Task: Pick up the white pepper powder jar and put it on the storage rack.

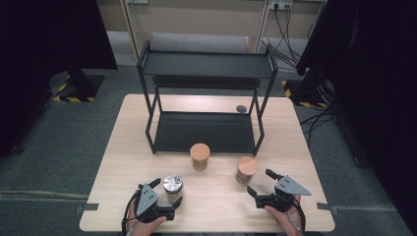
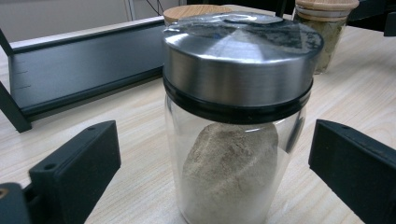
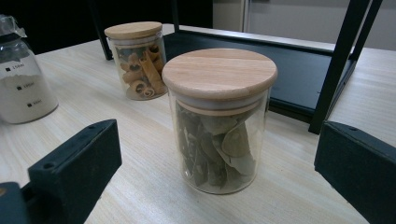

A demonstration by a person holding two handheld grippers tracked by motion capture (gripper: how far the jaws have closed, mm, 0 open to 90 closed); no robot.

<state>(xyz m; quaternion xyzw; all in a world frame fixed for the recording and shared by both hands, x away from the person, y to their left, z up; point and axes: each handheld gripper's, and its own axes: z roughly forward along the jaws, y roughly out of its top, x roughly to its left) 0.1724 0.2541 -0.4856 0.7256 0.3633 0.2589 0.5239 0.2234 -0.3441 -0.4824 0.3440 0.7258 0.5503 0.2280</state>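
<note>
The steel-lidded jar (image 1: 173,187) is seen standing upright on the table (image 1: 118,162), in front of the black shelf rack (image 1: 206,98). It is flanked by the jaws of the left gripper (image 1: 167,193), which are held apart without contact. The leaf jar (image 1: 246,170), nearer the rack, is faced by the right gripper (image 1: 261,182), jaws likewise apart. A cinnamon jar (image 1: 199,156) is noted just before the rack.

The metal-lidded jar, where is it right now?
In the high view, the metal-lidded jar stands near the table's front left, between the open left tool's jaws.
</note>
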